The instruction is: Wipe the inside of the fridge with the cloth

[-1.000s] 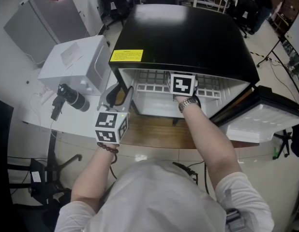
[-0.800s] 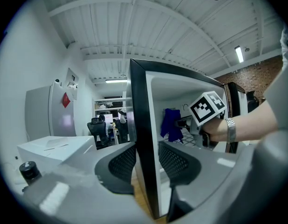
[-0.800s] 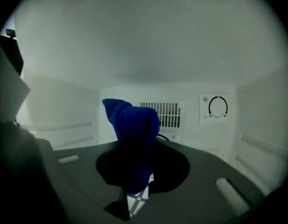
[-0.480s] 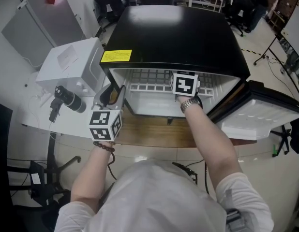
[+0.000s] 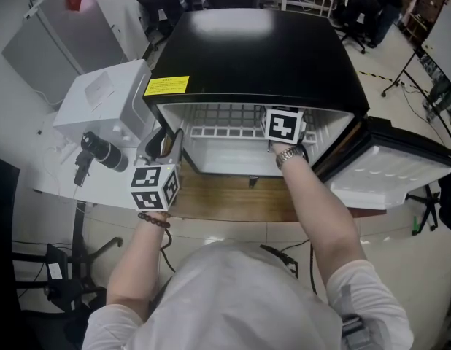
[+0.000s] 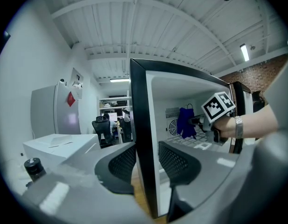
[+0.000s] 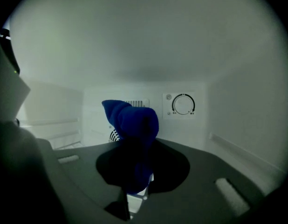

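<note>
The fridge (image 5: 262, 49) stands open on the tabletop (image 5: 233, 203), with its door (image 5: 390, 181) swung out to 3 o'clock. The left gripper (image 6: 146, 162) has its fingers closed on the fridge's left front edge. Inside, the right gripper (image 7: 134, 169) grips the cloth (image 7: 132, 122). The cloth is bunched upright with its tip toward 11 o'clock, short of the back wall (image 7: 190, 129). The side wall (image 7: 242, 125) is near at 3 o'clock.

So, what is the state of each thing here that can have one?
fridge: open.
door: swung wide open.
cloth: bunched, held up inside the fridge.
right gripper: jaws shut on the cloth.
left gripper: jaws closed on the fridge's left wall.
dial: setting too small to read.
</note>
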The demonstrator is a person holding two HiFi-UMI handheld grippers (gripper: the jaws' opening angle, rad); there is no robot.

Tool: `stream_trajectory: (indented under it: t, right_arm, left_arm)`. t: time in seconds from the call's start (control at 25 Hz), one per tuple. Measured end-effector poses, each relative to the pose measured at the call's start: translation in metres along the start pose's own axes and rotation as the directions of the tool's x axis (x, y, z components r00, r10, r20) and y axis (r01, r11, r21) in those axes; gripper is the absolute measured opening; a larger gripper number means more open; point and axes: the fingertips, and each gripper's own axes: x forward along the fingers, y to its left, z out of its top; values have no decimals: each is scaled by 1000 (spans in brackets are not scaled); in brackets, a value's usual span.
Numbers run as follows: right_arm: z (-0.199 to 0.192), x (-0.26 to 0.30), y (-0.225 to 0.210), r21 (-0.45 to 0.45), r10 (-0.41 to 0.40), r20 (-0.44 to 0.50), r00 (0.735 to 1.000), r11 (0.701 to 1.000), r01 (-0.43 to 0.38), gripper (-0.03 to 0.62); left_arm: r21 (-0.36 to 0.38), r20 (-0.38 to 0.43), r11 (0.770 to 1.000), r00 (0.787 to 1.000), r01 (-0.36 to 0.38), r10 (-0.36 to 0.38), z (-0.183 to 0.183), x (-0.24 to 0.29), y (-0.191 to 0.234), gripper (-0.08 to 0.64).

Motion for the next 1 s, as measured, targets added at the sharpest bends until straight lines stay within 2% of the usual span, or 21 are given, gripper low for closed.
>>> stream_trajectory:
  t: [0.4,1.0]
  right_arm:
    - [-4,-4,-30,20,-70,-21,997,997,70,61]
    - [-10,-17,-62,61,-193,-46,980,979,196,61]
  left_arm:
    - [-12,1,1000,1000,-13,13,0,0,0,149]
    - [-16,4,1000,1000,-3,3,0,0,0,153]
